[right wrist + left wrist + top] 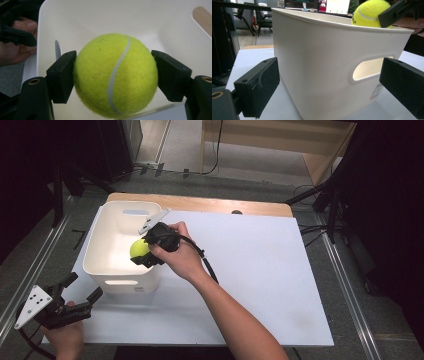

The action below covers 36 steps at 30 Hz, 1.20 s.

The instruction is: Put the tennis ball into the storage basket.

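Note:
A yellow-green tennis ball (139,248) (115,75) (369,15) is clamped between the jaws of my right gripper (145,251) (113,75), held above the inside of a white plastic bin (102,262) (317,72) (160,22) just over its right rim. The bin stands at the left of the white table board (260,270). My left gripper (85,289) (329,85) stands open near the table's front left corner, pointing at the bin's near wall and its handle slot (368,70), apart from it.
A wooden strip (200,202) runs along the table's far edge. Metal rails (30,270) flank the table on both sides. The right half of the board (280,285) is bare. A black cable (207,265) trails from the right gripper.

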Motion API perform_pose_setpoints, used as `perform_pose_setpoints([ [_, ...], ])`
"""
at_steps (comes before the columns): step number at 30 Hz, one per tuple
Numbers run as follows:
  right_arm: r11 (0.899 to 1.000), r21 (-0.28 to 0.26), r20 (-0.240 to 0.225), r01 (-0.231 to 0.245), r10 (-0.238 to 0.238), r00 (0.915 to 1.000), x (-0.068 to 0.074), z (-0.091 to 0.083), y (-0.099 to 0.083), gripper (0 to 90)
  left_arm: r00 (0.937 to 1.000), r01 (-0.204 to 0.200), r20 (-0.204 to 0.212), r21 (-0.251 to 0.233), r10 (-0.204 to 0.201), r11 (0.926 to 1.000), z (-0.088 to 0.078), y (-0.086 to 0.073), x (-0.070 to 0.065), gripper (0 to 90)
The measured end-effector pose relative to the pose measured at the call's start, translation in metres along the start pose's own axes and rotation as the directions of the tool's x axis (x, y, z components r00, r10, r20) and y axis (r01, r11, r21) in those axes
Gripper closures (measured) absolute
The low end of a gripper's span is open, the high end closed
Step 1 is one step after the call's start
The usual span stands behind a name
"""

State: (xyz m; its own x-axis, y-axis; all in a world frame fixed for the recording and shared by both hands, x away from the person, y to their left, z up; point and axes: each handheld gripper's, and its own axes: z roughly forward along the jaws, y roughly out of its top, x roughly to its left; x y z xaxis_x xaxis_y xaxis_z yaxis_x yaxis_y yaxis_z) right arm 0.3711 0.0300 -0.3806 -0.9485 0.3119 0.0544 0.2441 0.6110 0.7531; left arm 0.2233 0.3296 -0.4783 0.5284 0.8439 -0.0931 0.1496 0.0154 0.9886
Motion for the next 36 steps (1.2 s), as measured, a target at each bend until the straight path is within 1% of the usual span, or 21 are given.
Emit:
perform_pose_setpoints([
  [3, 1.000, 0.002, -0.014, 0.009, -0.009, 0.9999, 0.000, 0.002, -0.003, 22.3, 1.0000, -0.002, -0.001, 0.000, 0.002, 1.0000, 0.000, 0.000, 0.000, 2.8],
  [4, 1.000, 0.007, -0.012, 0.014, -0.014, 0.9998, 0.001, 0.002, -0.003, 20.9, 1.0000, -0.003, 0.000, 0.001, 0.003, 1.0000, 0.000, 0.000, 0.000, 2.8],
  [5, 1.000, 0.004, -0.016, 0.026, -0.026, 0.9995, 0.001, 0.002, -0.004, 17.3, 1.0000, -0.003, 0.001, 0.000, 0.003, 1.0000, 0.000, 0.000, 0.000, 2.8],
  [6, 1.000, -0.002, -0.017, 0.028, -0.028, 0.9995, 0.002, 0.001, -0.004, 15.3, 1.0000, -0.005, 0.001, 0.003, 0.005, 1.0000, 0.000, 0.000, 0.000, 2.8],
  [7, 1.000, -0.008, -0.016, 0.030, -0.030, 0.9994, 0.002, 0.000, -0.004, 15.1, 1.0000, -0.007, 0.000, 0.005, 0.007, 1.0000, 0.000, 0.000, 0.000, 2.8],
  [9, 1.000, -0.015, -0.011, 0.023, -0.023, 0.9997, 0.002, -0.004, -0.004, 10.3, 1.0000, -0.006, 0.000, 0.006, 0.006, 1.0000, 0.001, 0.000, 0.000, 2.8],
  [13, 0.999, -0.049, 0.000, 0.019, -0.019, 0.9998, 0.000, -0.012, -0.009, 9.3, 1.0000, -0.007, -0.003, 0.007, 0.007, 0.9999, 0.001, 0.000, 0.000, 2.8],
  [16, 0.998, -0.068, 0.008, 0.009, -0.008, 0.9999, 0.000, -0.018, -0.014, 6.8, 1.0000, -0.007, -0.003, 0.008, 0.007, 0.9999, 0.001, 0.000, 0.000, 2.8],
  [18, 0.997, -0.076, 0.016, 0.008, -0.006, 0.9998, 0.000, -0.023, -0.017, 0.8, 0.9999, -0.010, -0.004, 0.011, 0.010, 0.9999, 0.001, 0.000, -0.001, 2.8],
  [21, 0.996, -0.091, 0.029, 0.006, -0.004, 0.9996, 0.001, -0.029, -0.021, 0.6, 0.9999, -0.015, -0.002, 0.013, 0.015, 0.9998, 0.001, 0.000, -0.001, 2.8],
  [23, 0.995, -0.099, 0.050, -0.001, 0.006, 0.9987, 0.001, -0.033, -0.024, 0.6, 0.9999, -0.015, -0.004, 0.014, 0.015, 0.9998, 0.002, 0.000, -0.001, 2.8],
  [25, 0.994, -0.108, 0.053, 0.001, 0.004, 0.9986, 0.000, -0.037, -0.027, 0.6, 0.9998, -0.016, -0.008, 0.014, 0.016, 0.9998, 0.002, 0.000, -0.001, 2.8],
  [27, 0.993, -0.115, 0.061, -0.008, 0.015, 0.9980, 0.000, -0.040, -0.030, 0.6, 0.9998, -0.019, -0.006, 0.015, 0.020, 0.9997, 0.002, 0.000, -0.001, 2.8],
  [31, 0.992, -0.125, 0.075, -0.019, 0.029, 0.9968, -0.001, -0.046, -0.039, 0.6, 0.9996, -0.026, -0.009, 0.022, 0.026, 0.9994, 0.002, 0.000, -0.002, 2.8],
  [33, 0.992, -0.121, 0.089, -0.022, 0.033, 0.9954, -0.001, -0.048, -0.044, 0.6, 0.9997, -0.024, -0.009, 0.020, 0.025, 0.9995, 0.002, 0.000, -0.002, 2.8],
  [35, 0.992, -0.118, 0.092, -0.035, 0.046, 0.9947, 0.000, -0.049, -0.049, 0.6, 0.9996, -0.027, -0.010, 0.021, 0.028, 0.9994, 0.003, 0.000, -0.003, 2.8],
  [36, 0.992, -0.123, 0.095, -0.031, 0.043, 0.9945, -0.001, -0.050, -0.052, 0.5, 0.9996, -0.028, -0.010, 0.024, 0.028, 0.9993, 0.003, 0.000, -0.003, 2.8],
])
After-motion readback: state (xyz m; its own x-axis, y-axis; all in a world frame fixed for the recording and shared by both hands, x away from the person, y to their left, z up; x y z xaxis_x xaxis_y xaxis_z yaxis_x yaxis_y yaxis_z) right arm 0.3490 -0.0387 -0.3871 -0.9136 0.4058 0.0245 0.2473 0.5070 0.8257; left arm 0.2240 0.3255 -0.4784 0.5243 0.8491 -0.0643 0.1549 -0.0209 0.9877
